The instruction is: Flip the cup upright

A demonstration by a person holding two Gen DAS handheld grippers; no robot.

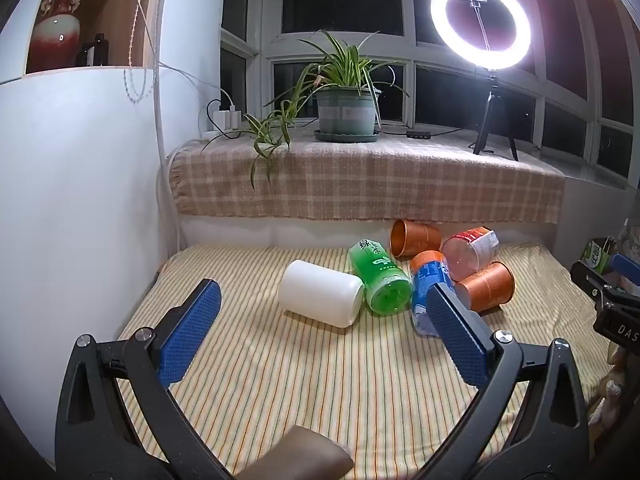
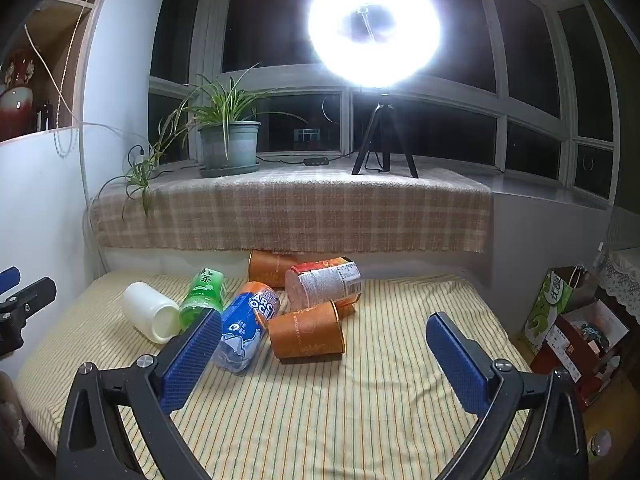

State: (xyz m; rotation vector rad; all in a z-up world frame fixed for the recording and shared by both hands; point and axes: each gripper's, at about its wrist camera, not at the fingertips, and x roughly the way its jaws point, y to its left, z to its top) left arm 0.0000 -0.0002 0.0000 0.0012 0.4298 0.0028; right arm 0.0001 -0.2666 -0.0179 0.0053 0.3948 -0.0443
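Note:
Several cups lie on their sides on the striped cloth table (image 1: 320, 380): a white cup (image 1: 320, 298), a green cup (image 1: 380, 282), a blue and orange cup (image 1: 430, 280), a red and white cup (image 1: 470, 252) and two orange cups (image 1: 486, 286) (image 1: 414, 237). In the right wrist view they show as white (image 2: 150, 317), green (image 2: 202, 296), blue (image 2: 246, 326), red and white (image 2: 324, 282) and orange (image 2: 308, 330) (image 2: 272, 268). My left gripper (image 1: 324, 308) is open and empty in front of the white cup. My right gripper (image 2: 324, 338) is open and empty in front of the near orange cup.
A plaid-covered window ledge (image 1: 360, 176) runs behind the table with a potted plant (image 1: 346, 112) and a lit ring light on a tripod (image 1: 480, 28). A white wall (image 1: 80, 200) stands at the left. Bags and boxes (image 2: 572, 320) sit beyond the table's right edge.

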